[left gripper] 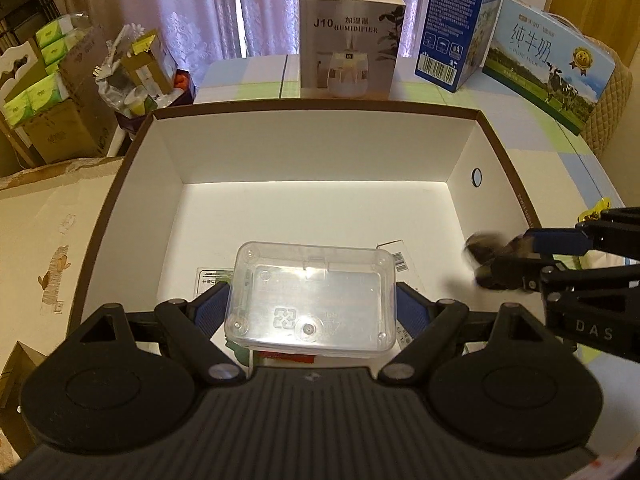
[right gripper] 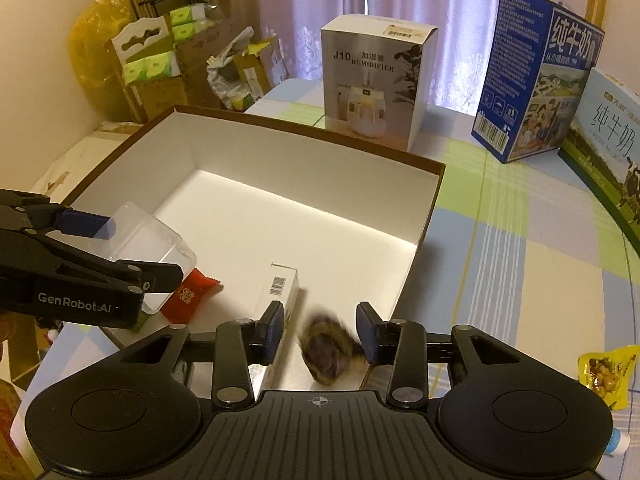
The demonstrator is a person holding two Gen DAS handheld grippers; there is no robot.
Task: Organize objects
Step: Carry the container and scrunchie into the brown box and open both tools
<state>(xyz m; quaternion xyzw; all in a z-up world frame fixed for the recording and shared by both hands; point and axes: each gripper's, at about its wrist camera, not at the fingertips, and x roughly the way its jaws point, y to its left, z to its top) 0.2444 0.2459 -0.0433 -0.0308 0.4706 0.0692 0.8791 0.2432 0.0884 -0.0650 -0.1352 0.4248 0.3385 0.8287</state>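
Fingers [left gripper: 406,310] of the left gripper [left gripper: 312,312] are clamped on a light, stiff, slippery clear case [left gripper: 312,296], gripped across its short sides, while a blurred dark lump [right gripper: 326,350] is seen loose between the right gripper's [right gripper: 320,332] parted fingers.

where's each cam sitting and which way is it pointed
Left wrist: on the left claw, looking down into the open cardboard box; its own claw clamps a clear plastic case, and the right claw enters from the right.
Right wrist: on the right claw, looking down over the box's near corner; its fingers stand apart around a blurred dark object, and the left claw is at left.
Shared: box, case, humidifier box, milk cartons.
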